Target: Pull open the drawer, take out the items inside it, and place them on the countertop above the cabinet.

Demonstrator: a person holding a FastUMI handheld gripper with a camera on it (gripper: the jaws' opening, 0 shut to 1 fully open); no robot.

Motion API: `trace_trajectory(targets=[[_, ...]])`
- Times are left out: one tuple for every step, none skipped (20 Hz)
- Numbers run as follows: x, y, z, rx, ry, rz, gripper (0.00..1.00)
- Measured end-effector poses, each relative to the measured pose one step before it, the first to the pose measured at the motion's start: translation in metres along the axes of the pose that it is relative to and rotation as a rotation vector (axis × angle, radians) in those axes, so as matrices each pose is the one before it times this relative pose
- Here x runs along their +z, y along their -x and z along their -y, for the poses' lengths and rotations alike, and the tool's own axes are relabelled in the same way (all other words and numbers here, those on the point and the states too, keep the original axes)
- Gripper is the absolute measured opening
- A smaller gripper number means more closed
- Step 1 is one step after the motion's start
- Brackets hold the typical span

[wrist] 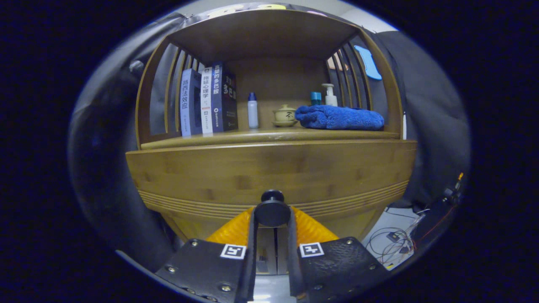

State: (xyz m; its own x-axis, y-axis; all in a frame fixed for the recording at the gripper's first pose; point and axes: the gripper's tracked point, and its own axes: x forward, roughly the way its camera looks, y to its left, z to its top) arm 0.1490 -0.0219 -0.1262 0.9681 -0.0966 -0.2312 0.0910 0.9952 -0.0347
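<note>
Drawer (269,168): wide bamboo front below the shelf of the cabinet, apparently not yet drawn out; contents hidden.
Knob (272,209): dark, round, on a short stem at the lower middle of the drawer front; the only place to take hold.
Claw (272,219): fingers (252,235) close on either side of the knob, seemingly clenched on it; actual pressure of both pads cannot be confirmed.
Handling, judged: front is rigid wood and will not flex; knob is small and smooth, so the grip may slip unless the pull is straight back and steady.
Shelf above (269,135): carries books (208,101), a small bottle (252,110), a lidded cup (285,114) and a folded blue towel (339,117).
Table: the spot for the items cannot be told apart from here.
Floor: cables (396,237) lie near the cabinet's foot.
</note>
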Motion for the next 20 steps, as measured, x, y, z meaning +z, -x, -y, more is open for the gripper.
trace_trajectory(targets=[[0.00118, 0.00045, 0.00042, -0.00984, 0.00121, -0.00797, 0.32], [0.00010, -0.00099, -0.00043, -0.00203, 0.02387, 0.00921, 0.32], [0.00021, -0.00113, 0.00084, -0.00283, -0.00883, 0.00297, 0.32], [0.00032, 0.00095, -0.00005, 0.00217, -0.02014, 0.01559, 0.32], [-0.00004, -0.00211, -0.00045, 0.00109, -0.02473, 0.00682, 0.36], [0.00320, -0.00571, 0.00075, -0.00477, -0.03139, 0.01949, 0.39], [0.00360, -0.00471, 0.00008, -0.00606, -0.01396, 0.01113, 0.41], [-0.00012, -0.00616, -0.00033, -0.01231, -0.00667, 0.00493, 0.42], [-0.00005, 0.00155, -0.00037, -0.00332, 0.01281, -0.01240, 0.42], [0.00259, -0.00637, 0.00014, -0.00199, 0.00933, 0.01230, 0.43], [-0.00332, -0.00385, 0.00000, 0.00349, -0.00616, -0.01064, 0.43], [0.00354, 0.00214, 0.00034, -0.01086, -0.01682, -0.00049, 0.43], [-0.00180, 0.00306, 0.00026, -0.00975, -0.00936, -0.01956, 0.38], [-0.00394, 0.00119, -0.00095, -0.00757, 0.00995, -0.01670, 0.34], [0.00003, 0.00025, -0.00063, -0.00308, 0.01895, -0.02119, 0.29], [-0.00174, 0.00480, -0.00115, 0.00684, 0.01365, -0.01852, 0.28], [-0.00130, 0.00731, 0.00040, 0.00433, 0.01018, -0.00804, 0.28], [-0.00087, 0.00960, 0.00285, 0.00541, -0.00174, 0.00639, 0.28], [-0.00318, 0.01048, 0.00124, 0.00773, -0.01042, 0.00343, 0.28], [0.00005, 0.01061, 0.00053, 0.00404, -0.00867, 0.01196, 0.28]])
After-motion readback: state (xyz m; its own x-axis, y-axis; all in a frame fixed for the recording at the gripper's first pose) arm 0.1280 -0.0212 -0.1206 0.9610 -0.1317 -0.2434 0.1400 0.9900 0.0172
